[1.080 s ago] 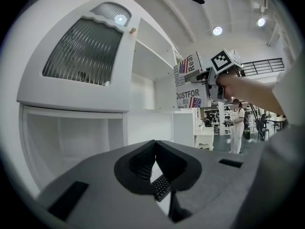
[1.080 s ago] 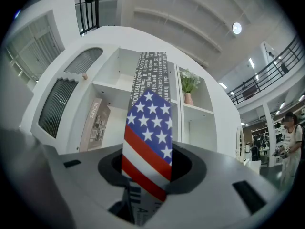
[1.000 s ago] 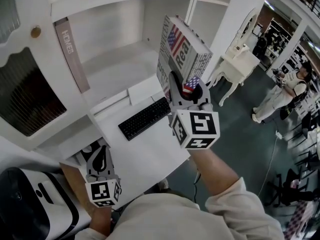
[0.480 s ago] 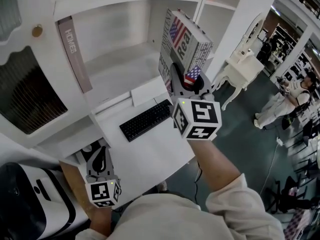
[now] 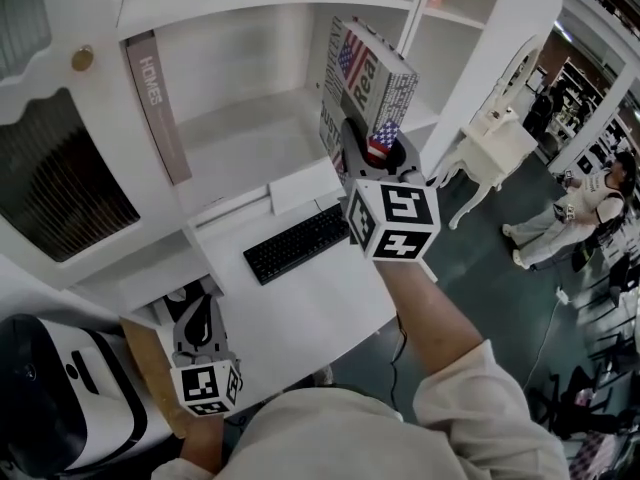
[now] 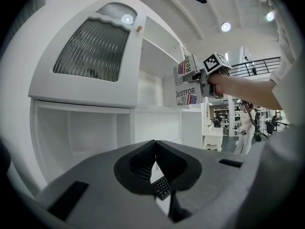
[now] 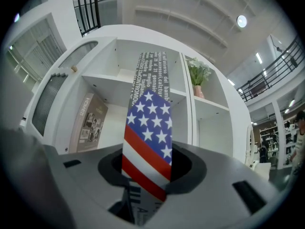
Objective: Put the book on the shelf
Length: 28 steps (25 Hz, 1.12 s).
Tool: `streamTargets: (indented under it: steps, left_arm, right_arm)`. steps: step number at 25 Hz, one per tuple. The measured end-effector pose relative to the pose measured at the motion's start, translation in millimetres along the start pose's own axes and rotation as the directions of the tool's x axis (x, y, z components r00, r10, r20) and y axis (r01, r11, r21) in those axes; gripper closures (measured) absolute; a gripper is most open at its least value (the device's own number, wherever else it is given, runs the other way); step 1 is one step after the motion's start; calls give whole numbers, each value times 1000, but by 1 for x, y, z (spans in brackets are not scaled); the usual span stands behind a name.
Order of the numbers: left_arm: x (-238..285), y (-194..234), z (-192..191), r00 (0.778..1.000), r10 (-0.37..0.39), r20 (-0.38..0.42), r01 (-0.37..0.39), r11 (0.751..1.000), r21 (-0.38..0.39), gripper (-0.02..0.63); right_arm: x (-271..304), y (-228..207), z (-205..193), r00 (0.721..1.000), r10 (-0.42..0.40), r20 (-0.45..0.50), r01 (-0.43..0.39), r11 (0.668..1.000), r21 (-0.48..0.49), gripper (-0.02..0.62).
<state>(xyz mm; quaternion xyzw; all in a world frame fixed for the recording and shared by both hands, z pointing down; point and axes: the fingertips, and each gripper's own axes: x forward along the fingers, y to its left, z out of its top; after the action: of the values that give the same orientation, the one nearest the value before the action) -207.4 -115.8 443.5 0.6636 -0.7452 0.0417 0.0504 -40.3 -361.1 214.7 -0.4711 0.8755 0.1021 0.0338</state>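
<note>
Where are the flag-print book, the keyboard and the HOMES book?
flag-print book (image 5: 362, 73): head view, on the face printed with the flag.
keyboard (image 5: 297, 243): head view, middle of the keys.
HOMES book (image 5: 158, 108): head view, on its lettered face.

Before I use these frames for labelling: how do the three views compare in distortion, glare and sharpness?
Head view: evenly lit, fairly sharp, shelf lines mildly bent. Left gripper view: strong fisheye, black corners, a ceiling lamp glaring. Right gripper view: same fisheye; the book fills the centre, its flag spine sharp, the shelf behind bowed.
</note>
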Motion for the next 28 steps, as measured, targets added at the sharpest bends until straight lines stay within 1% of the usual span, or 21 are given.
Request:
streamTargets:
  steps: [3,13,28]
  left_arm:
    - [2,5,-2,1000,14,-4,-14,1000,-2,603]
    - [-4,2,-4,998,54,-19,-54,999,1,603]
    - [-8,4,-8,993,108,-44,-108,994,5,603]
  right_arm:
    - [12,3,-5,1000,13,-4,-13,1000,1,437]
    - [40,-1,-18,998,65,-23,-65,998,4,436]
    - [78,-13,-34,992,124,-17,-123,991,50,436]
